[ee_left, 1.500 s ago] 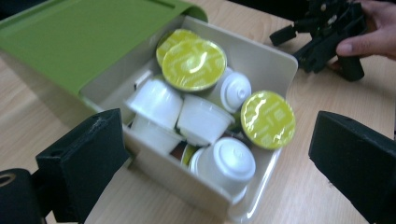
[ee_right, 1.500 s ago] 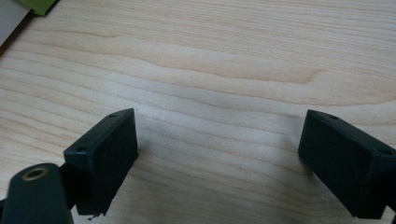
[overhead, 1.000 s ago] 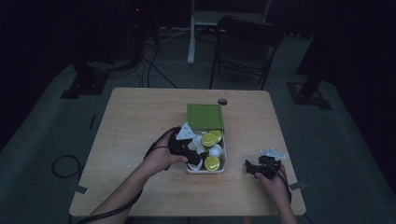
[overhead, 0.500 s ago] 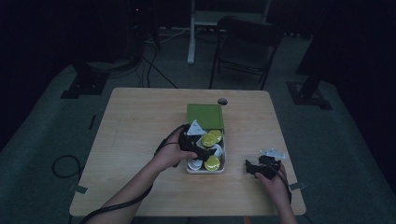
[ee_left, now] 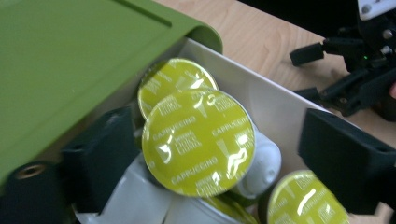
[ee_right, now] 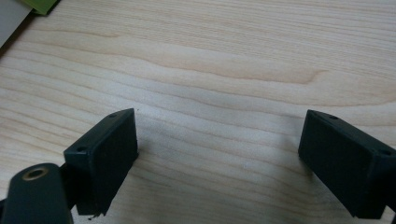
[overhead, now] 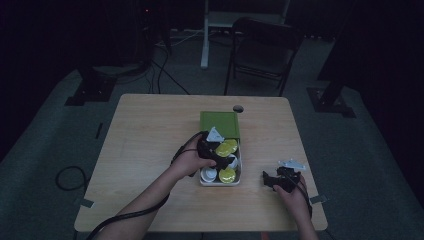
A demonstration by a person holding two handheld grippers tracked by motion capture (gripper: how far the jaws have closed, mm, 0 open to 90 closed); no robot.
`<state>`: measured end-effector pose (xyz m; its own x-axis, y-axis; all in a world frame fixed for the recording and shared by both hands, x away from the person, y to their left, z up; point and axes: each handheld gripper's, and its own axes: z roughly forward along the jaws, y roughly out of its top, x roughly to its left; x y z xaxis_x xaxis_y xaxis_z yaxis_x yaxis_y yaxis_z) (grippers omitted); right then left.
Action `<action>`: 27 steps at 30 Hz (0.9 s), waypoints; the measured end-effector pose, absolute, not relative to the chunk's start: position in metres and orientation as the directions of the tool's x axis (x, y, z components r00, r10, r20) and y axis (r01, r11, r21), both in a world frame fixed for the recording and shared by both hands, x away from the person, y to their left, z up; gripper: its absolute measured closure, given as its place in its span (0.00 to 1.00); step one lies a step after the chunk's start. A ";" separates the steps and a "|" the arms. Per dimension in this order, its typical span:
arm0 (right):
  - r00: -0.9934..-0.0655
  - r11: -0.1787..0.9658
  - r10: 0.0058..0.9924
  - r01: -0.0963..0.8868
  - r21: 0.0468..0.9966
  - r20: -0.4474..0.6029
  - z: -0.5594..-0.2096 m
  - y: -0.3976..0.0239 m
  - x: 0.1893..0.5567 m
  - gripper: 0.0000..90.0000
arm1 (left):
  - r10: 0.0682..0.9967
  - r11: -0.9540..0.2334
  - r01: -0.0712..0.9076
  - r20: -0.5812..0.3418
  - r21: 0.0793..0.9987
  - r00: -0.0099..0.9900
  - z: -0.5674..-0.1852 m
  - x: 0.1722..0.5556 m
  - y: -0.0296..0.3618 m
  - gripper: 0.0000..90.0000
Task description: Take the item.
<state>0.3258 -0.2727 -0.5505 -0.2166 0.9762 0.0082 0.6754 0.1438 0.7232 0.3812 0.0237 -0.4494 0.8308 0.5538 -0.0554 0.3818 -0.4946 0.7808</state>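
A white box [overhead: 239,170] with a green lid [overhead: 219,122] slid back holds several capsules with yellow-green foil tops. My left gripper [overhead: 216,156] reaches into the box from the left. In the left gripper view its jaws [ee_left: 219,154] stand on either side of a capsule marked Cappuccino [ee_left: 198,142]. They have just been closing, but a gap still shows at the right pad [ee_left: 345,163]. More capsules [ee_left: 308,200] lie around it. My right gripper [overhead: 272,179] rests open on the bare wood right of the box, nothing between its fingers [ee_right: 219,140].
The box sits mid-table with its lid [ee_left: 70,60] covering the far half. The right gripper [ee_left: 355,79] lies just beyond the box's white wall [ee_left: 271,98]. A round cable hole [overhead: 238,108] marks the table's far edge. A chair [overhead: 262,50] stands behind.
My left gripper has moved right and a little down into the box, over the capsules, and its jaws have narrowed. The right hand has stayed put.
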 end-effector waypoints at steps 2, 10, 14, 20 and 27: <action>-0.217 0.144 0.976 0.675 0.723 0.008 -0.551 -0.273 0.326 0.13 | 0.557 -0.490 0.383 -0.056 0.783 0.829 -0.451 0.383 0.023 0.16; -0.218 0.145 0.976 0.675 0.723 0.008 -0.551 -0.273 0.326 0.13 | 0.560 -0.513 0.384 -0.040 0.767 0.827 -0.456 0.385 0.020 0.24; -0.218 0.146 0.976 0.675 0.723 0.007 -0.551 -0.273 0.326 0.13 | 0.563 -0.524 0.376 -0.021 0.764 0.826 -0.457 0.385 0.020 0.33; -0.218 0.145 0.976 0.676 0.723 0.008 -0.551 -0.273 0.326 0.13 | 0.576 -0.519 0.385 -0.021 0.763 0.817 -0.456 0.386 0.021 0.42; -0.218 0.145 0.976 0.675 0.723 0.008 -0.551 -0.273 0.326 0.13 | 0.559 -0.543 0.370 -0.004 0.754 0.829 -0.450 0.381 0.022 0.43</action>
<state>0.3257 -0.2727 -0.5505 -0.2180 0.9759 0.0079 0.6753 0.1450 0.7232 0.3815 0.0216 -0.4499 0.8293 0.5588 -0.0044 0.3699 -0.5431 0.7538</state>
